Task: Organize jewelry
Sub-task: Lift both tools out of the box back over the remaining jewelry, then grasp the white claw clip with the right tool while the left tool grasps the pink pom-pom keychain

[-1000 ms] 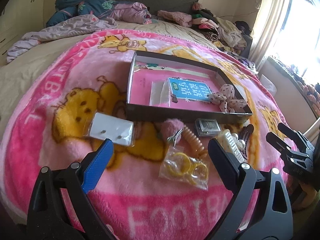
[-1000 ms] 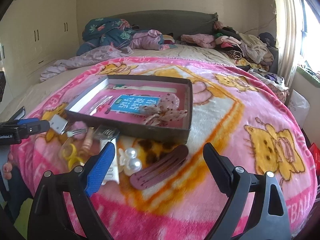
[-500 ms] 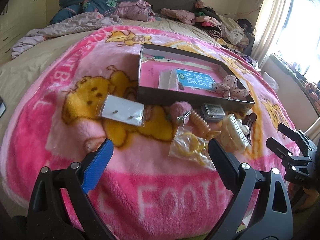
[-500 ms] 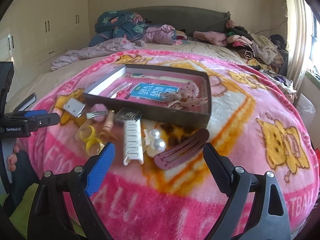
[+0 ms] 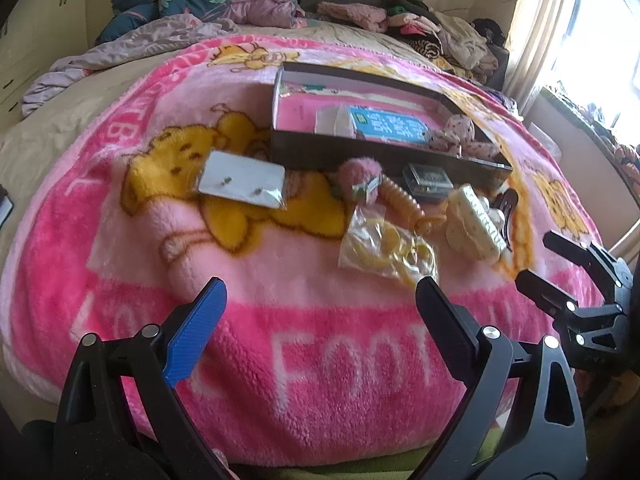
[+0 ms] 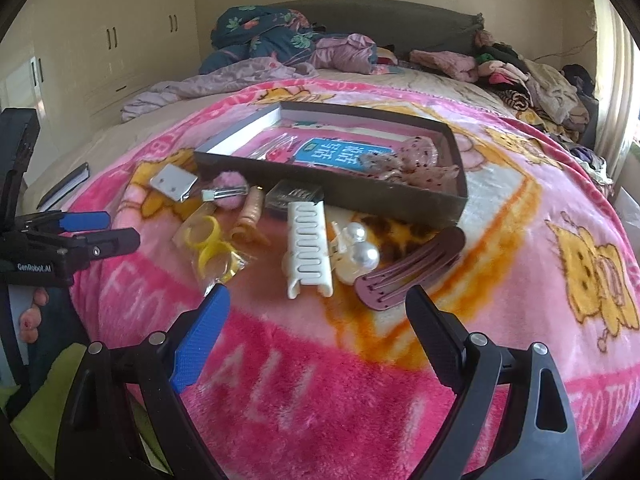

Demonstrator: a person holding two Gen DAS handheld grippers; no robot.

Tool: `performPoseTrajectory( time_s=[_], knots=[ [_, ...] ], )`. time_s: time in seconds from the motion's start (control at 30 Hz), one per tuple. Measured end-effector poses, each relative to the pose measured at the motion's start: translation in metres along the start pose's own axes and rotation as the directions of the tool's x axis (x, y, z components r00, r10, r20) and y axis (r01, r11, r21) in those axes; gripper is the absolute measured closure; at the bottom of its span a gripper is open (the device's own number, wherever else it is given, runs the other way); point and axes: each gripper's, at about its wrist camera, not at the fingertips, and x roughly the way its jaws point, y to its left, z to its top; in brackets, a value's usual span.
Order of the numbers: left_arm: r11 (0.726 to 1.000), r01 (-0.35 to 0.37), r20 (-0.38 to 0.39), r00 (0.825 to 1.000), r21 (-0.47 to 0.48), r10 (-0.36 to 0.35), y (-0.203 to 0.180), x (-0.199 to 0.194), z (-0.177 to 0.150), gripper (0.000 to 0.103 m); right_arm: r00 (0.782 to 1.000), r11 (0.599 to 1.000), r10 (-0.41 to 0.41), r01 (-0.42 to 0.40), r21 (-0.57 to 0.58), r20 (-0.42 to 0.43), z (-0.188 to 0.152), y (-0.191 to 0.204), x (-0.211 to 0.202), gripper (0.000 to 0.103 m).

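Hair and jewelry pieces lie on the pink blanket in front of a dark shallow box. They include an earring card, a bag of yellow rings, a white claw clip, a pearl clip and a mauve hair clip. My left gripper is open and empty, short of the ring bag. My right gripper hangs just short of the claw clip. Its jaws are closing slightly with nothing between them.
The box holds a blue card and a dotted bow. A pink pompom clip, an orange spiral tie and a small clear case lie by its front wall. Clothes are piled at the bed's far end.
Both grippers have drawn back toward the blanket's near edge and sunk a little. The items now lie farther ahead of the fingers. Nothing was picked up.
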Motion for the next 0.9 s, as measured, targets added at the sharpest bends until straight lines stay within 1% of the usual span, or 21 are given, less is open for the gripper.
performPoseTrajectory(
  time_s=[0.03,0.1,0.23,0.37,0.4,0.57,0.67,0.73,0.8,0.87,0.9],
  knots=[
    [1.0,0.001,-0.004,1.0,0.002,-0.001,-0.001,0.001,-0.001,0.016,1.0,1.0,0.002,-0.002,-0.002,-0.001,0.0,0.0,0.002,0.021],
    [1.0,0.003,-0.012,1.0,0.006,-0.002,-0.002,0.004,-0.003,0.016,1.0,1.0,0.014,-0.014,0.0,-0.013,0.0,0.0,0.009,0.03],
    [1.0,0.002,-0.018,1.0,0.008,-0.002,-0.003,0.01,-0.002,0.016,0.999,0.999,0.031,-0.031,0.009,-0.027,0.001,-0.003,0.021,0.04],
    [1.0,-0.001,-0.005,1.0,0.018,0.001,-0.005,0.016,0.006,0.016,0.998,0.999,0.048,-0.048,0.012,-0.034,0.005,-0.004,0.033,0.051],
    [1.0,0.0,-0.002,1.0,0.02,0.0,-0.006,0.018,0.009,0.016,0.998,0.999,0.05,-0.05,0.009,-0.033,0.006,-0.004,0.036,0.053],
    [1.0,-0.006,-0.003,1.0,0.027,0.007,-0.008,0.034,0.027,0.016,0.997,0.998,0.07,-0.07,0.011,-0.03,0.011,-0.002,0.045,0.055],
    [1.0,0.003,-0.004,1.0,0.015,-0.003,-0.005,0.042,0.04,0.017,0.996,0.997,0.084,-0.084,0.001,-0.02,0.014,0.002,0.048,0.055],
    [1.0,0.019,-0.003,1.0,0.005,-0.019,-0.004,0.046,0.048,0.021,0.996,0.996,0.084,-0.084,-0.003,-0.016,0.016,0.004,0.051,0.056],
    [1.0,0.03,-0.009,0.999,0.0,-0.03,-0.004,0.051,0.055,0.024,0.996,0.996,0.089,-0.089,-0.002,-0.012,0.018,0.004,0.053,0.059],
    [0.999,0.041,-0.017,0.999,0.005,-0.041,-0.006,0.055,0.059,0.027,0.996,0.996,0.089,-0.089,-0.007,-0.018,0.018,0.005,0.057,0.067],
    [0.999,0.043,-0.022,0.999,0.009,-0.043,-0.008,0.059,0.061,0.031,0.996,0.996,0.085,-0.086,-0.006,-0.024,0.018,0.005,0.059,0.074]
  ],
)
